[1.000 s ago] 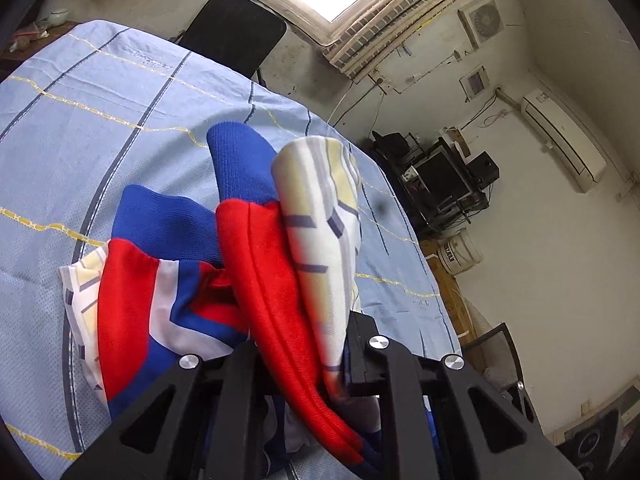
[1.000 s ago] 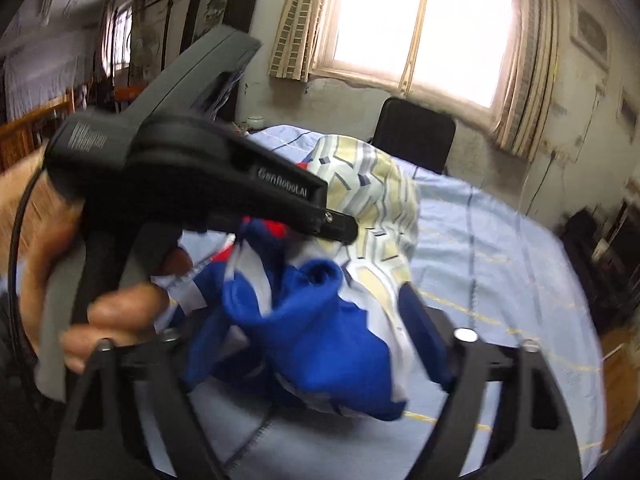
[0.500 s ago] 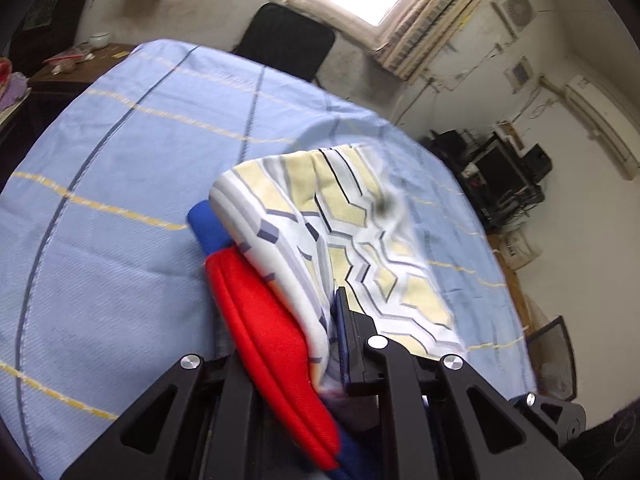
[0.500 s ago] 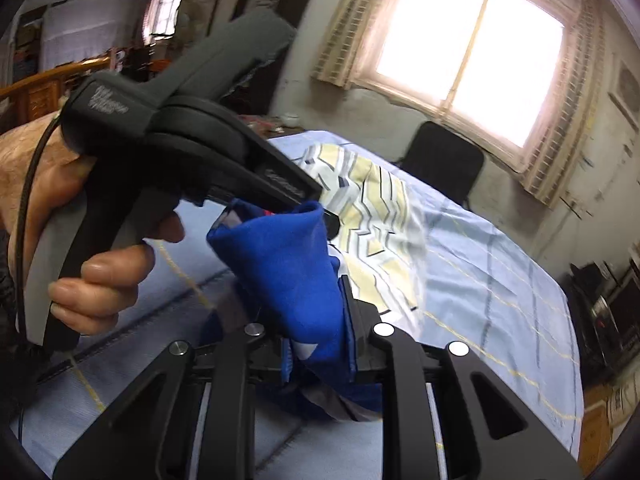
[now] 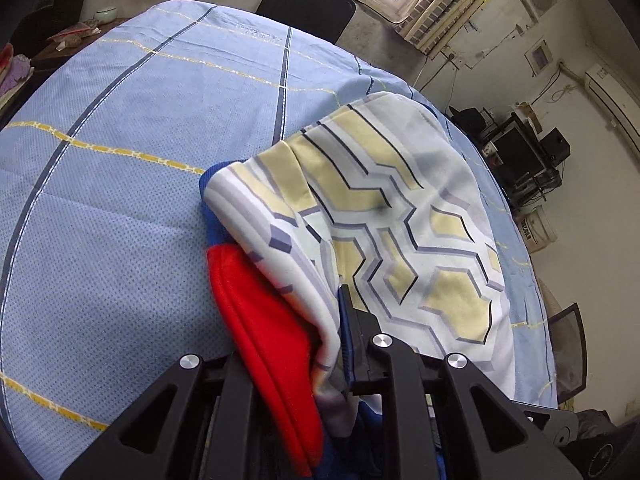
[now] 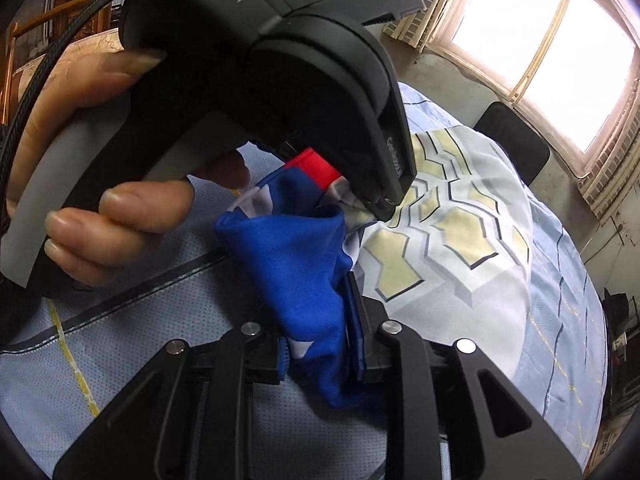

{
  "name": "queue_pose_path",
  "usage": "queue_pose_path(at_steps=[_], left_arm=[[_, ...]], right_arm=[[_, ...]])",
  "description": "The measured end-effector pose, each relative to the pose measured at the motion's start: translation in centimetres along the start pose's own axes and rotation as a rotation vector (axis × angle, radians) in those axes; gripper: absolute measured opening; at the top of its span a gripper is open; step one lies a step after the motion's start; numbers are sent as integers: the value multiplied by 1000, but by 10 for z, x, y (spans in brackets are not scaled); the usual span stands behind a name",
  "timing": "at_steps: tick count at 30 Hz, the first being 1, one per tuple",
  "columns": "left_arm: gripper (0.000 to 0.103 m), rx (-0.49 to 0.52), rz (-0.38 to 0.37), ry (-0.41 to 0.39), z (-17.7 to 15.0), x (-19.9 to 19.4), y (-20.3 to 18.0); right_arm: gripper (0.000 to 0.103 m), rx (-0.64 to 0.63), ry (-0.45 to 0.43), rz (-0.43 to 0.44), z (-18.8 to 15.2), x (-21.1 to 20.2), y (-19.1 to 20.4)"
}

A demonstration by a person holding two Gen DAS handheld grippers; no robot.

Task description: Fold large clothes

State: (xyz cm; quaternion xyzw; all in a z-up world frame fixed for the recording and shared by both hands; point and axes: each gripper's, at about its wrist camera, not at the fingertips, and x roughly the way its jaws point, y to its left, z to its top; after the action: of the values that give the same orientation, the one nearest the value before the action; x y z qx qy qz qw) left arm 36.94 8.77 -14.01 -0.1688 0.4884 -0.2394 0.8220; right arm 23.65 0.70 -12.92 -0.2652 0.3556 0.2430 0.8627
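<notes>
Garment (image 5: 384, 216), red, blue and white-yellow geometric print, lay bunched on the blue striped sheet (image 5: 120, 208) covering the surface. Left hand-held gripper (image 5: 296, 344) clenched on its red-and-white fold, jaws easing apart. Right hand-held gripper (image 6: 320, 320) pinched the blue fold, jaws likewise easing apart. Person's hand (image 6: 92, 184) wrapped the left grip.
</notes>
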Motion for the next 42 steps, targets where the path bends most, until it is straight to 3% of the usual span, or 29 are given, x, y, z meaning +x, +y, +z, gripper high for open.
queue_pose_path(at_steps=[6,7,8,9,10,14,19,22,24,25,26,28,33,38,42], left_arm=[[19,-8,-22,-2,-1,-2,1],[21,-22,-35,-1,0,-2,5],[26,-37,-37,0,0,-4,8],[40,-55,-21,-5,-1,-7,12],[44,-66,-6,-14,0,-10,14],[40,-48,15,-92,0,-35,7],[40,62,166,-255,-7,-79,-28],[40,67,177,-334,-8,-101,-46],[40,75,151,-383,-8,-112,-62],[40,86,141,-393,-7,-112,-71],[40,111,148,-391,-7,-108,-81],[40,148,189,-367,-4,-89,-93],[40,139,238,-179,-3,-8,-76],[40,183,289,-159,-7,13,-71],[41,153,259,-158,-6,15,-63]], right_arm=[[30,-9,12,24,-7,-2,-1],[40,-16,22,55,-5,-1,-3],[52,-28,31,92,-4,-4,-2],[54,-31,31,101,0,-5,-5],[55,-27,30,110,1,-10,-5],[55,49,-35,178,10,-43,-25],[55,178,-145,238,22,-88,-81],[55,277,-179,254,25,-92,-125],[44,346,-172,256,26,-87,-148],[31,364,-163,251,24,-81,-153],[21,388,-146,248,25,-71,-162],[15,421,-140,255,25,-55,-172],[14,443,-139,228,24,-14,-177],[14,460,-91,254,5,27,-185],[14,439,-113,215,-11,47,-177]])
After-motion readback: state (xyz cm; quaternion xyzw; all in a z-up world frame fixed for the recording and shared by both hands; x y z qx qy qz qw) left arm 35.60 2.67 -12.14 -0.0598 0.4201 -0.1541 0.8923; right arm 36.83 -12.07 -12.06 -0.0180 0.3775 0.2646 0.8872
